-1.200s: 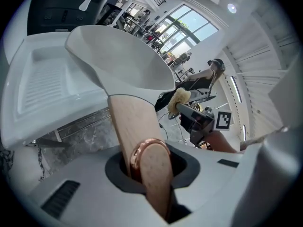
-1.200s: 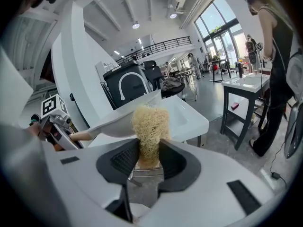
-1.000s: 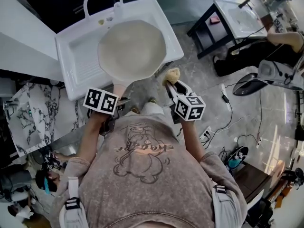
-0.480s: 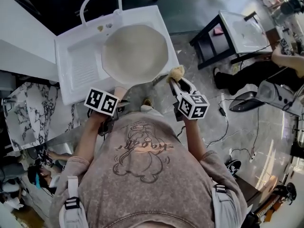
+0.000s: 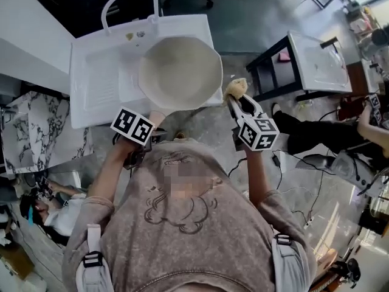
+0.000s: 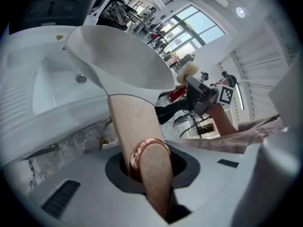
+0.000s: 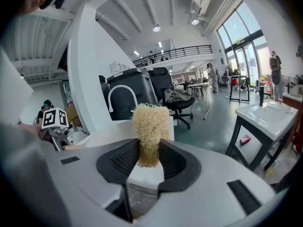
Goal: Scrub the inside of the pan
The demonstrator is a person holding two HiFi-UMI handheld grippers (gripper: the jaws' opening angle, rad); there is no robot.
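Note:
A cream pan [image 5: 180, 73] with a tan wooden handle [image 6: 137, 141] is held over the white sink [image 5: 97, 90]. My left gripper [image 5: 151, 132] is shut on that handle, below the pan in the head view. The pan's bowl [image 6: 118, 60] tilts up ahead of the jaws in the left gripper view. My right gripper [image 5: 238, 102] is shut on a yellow fibrous scrubber [image 7: 149, 131]. The scrubber [image 5: 235, 88] hovers just right of the pan's rim, apart from it, beyond the sink's right edge.
A white arched faucet [image 5: 129, 2] stands at the sink's far side. A second white basin on a black frame [image 5: 316, 59] sits to the right. Marble-patterned counter [image 5: 30, 139] lies to the left. Cables and a seated person's legs cross the floor at right.
Both grippers drifted slightly right and up in the view. The pan sits further over the sink's right part, and the scrubber stays beside the rim.

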